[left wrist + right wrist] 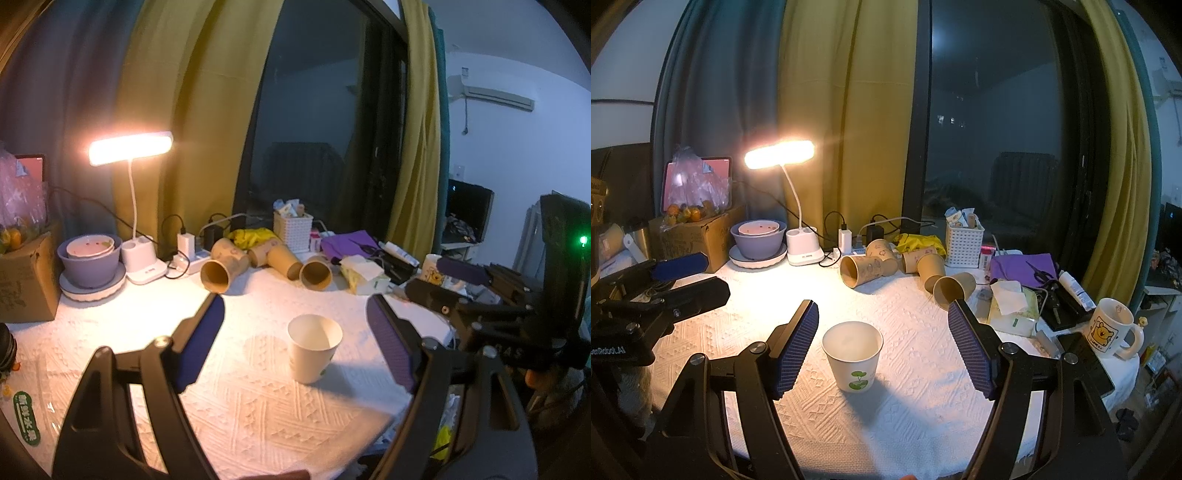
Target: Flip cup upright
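Counts on the counter (923, 424)

One white paper cup (852, 355), four brown paper cups (866, 270), one lamp (779, 154), one mug (1110, 326), one basket (964, 242), two claws.

Room was dim, window (990, 140) dark. Only strong light came from lit desk lamp (131, 147) at desk's far-left corner, its warm glare blown out and flaring. White cloth (886, 406) glowed beneath it; paper cup (854, 360) cast soft shadow toward near edge. Fisheye bent curtains (192, 110), blackened frame corners. Slight blur overall.
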`<action>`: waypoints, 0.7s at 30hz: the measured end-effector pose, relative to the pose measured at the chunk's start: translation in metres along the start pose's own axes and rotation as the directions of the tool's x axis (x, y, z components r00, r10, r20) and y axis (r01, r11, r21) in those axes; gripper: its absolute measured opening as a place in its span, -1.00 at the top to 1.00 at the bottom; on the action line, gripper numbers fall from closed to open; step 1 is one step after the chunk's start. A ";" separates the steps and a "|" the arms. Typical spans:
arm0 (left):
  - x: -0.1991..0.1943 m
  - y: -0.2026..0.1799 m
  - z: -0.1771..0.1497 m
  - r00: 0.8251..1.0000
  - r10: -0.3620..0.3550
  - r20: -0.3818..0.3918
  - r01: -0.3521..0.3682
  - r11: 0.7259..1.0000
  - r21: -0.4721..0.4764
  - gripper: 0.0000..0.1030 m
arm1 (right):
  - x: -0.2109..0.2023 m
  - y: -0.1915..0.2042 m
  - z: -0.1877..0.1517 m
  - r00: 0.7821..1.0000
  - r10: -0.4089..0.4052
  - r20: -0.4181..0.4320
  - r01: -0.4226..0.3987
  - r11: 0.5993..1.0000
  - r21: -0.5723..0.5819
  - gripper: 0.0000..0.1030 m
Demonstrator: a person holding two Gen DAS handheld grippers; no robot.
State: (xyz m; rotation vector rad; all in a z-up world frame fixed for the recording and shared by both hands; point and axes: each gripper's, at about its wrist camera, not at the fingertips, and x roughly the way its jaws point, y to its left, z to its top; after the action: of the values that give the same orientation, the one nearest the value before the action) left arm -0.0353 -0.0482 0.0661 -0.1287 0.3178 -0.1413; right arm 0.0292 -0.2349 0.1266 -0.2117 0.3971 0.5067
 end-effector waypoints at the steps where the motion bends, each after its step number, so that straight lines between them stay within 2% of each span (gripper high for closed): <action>1: 0.000 0.000 0.000 1.000 -0.001 -0.001 0.001 1.000 0.000 -0.56 | 0.000 0.000 0.000 1.000 0.000 0.000 0.000 1.000 -0.001 -0.47; 21: 0.001 -0.001 -0.001 1.000 -0.007 -0.001 0.007 1.000 0.003 -0.56 | 0.001 0.001 -0.001 1.000 0.002 -0.001 -0.002 1.000 0.001 -0.47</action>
State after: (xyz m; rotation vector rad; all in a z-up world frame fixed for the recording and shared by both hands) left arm -0.0353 -0.0491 0.0649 -0.1265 0.3183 -0.1483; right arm 0.0293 -0.2336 0.1249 -0.2106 0.3988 0.5079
